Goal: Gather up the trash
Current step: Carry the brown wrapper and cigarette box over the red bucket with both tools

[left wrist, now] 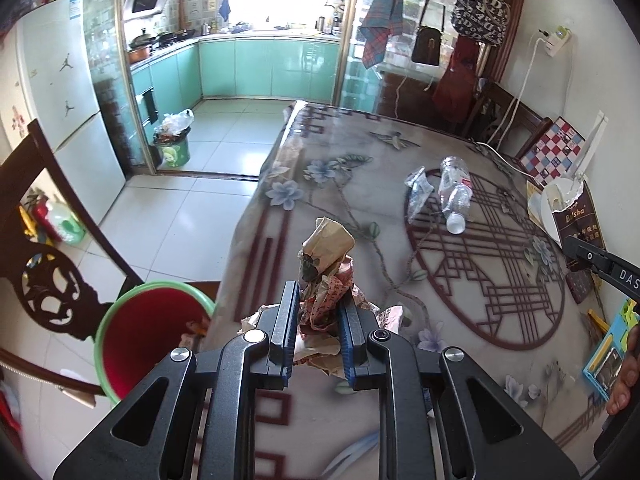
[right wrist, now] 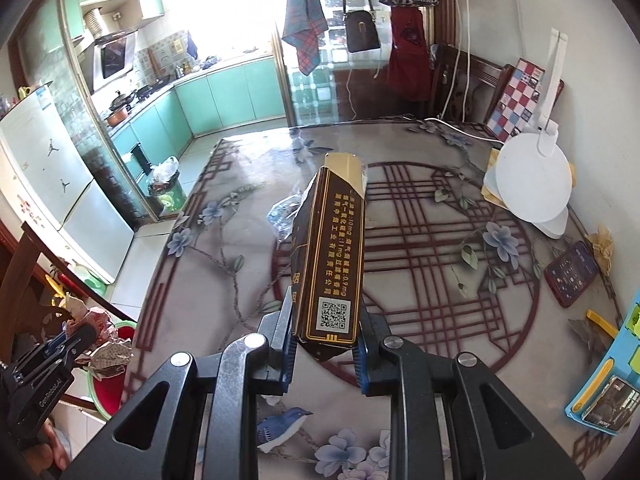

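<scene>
My left gripper (left wrist: 319, 312) is shut on a wad of crumpled brown and red-printed paper (left wrist: 326, 264), held above the table's left edge. A red bin with a green rim (left wrist: 148, 336) stands on the floor just left of that edge, below the gripper. My right gripper (right wrist: 326, 330) is shut on a dark brown cigarette box (right wrist: 334, 248) with gold print and a QR code, lifted over the table. A crushed clear plastic bottle (left wrist: 454, 192) and a clear wrapper (left wrist: 418, 190) lie on the floral tablecloth (left wrist: 360, 208). The left gripper with its paper (right wrist: 102, 344) shows at the right wrist view's left edge.
A carved dark chair (left wrist: 44, 280) stands left of the bin. On the table's right side are a white lamp base (right wrist: 532, 176), a phone (right wrist: 572, 272), a blue tray (right wrist: 608, 392) and a checkered board (right wrist: 520, 96). A full green bin (left wrist: 174, 144) stands by the kitchen doorway.
</scene>
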A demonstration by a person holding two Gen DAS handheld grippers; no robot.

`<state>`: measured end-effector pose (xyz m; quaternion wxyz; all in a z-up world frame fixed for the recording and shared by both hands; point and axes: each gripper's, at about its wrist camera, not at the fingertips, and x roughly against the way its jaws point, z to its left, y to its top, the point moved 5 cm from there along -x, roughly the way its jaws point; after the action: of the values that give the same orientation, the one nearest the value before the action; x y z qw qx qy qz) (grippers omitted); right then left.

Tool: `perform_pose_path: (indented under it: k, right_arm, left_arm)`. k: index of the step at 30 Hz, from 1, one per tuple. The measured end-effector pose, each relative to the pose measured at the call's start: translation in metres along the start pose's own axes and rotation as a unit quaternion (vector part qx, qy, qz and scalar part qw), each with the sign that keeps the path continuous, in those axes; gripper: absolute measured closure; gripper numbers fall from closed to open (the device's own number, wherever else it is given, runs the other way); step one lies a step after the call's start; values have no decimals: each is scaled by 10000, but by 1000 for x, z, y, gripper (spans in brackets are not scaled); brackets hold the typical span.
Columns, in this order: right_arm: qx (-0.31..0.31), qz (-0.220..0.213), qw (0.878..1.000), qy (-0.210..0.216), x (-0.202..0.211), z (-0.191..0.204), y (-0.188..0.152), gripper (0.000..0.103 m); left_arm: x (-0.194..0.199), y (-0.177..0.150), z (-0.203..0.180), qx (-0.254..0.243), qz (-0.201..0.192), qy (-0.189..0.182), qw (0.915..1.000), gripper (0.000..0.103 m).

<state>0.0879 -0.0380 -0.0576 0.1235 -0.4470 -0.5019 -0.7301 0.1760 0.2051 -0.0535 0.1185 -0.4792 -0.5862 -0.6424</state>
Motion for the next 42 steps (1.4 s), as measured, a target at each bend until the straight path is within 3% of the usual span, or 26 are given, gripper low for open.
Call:
perform_pose_path:
  k: [27, 34, 42]
  right_arm:
    - [775, 245, 9942, 699, -5, 141, -29, 82]
    - [1149, 524, 9855, 1133, -13, 195, -58, 82]
    - [1677, 997, 9668, 1651, -34, 259, -96, 82]
  left_arm:
    - [19, -32, 130, 869, -5, 600, 9944, 85]
    - [23, -47, 166, 1131, 63, 799, 9904, 85]
    - [21, -70, 205, 1466, 238, 1003, 9838, 83]
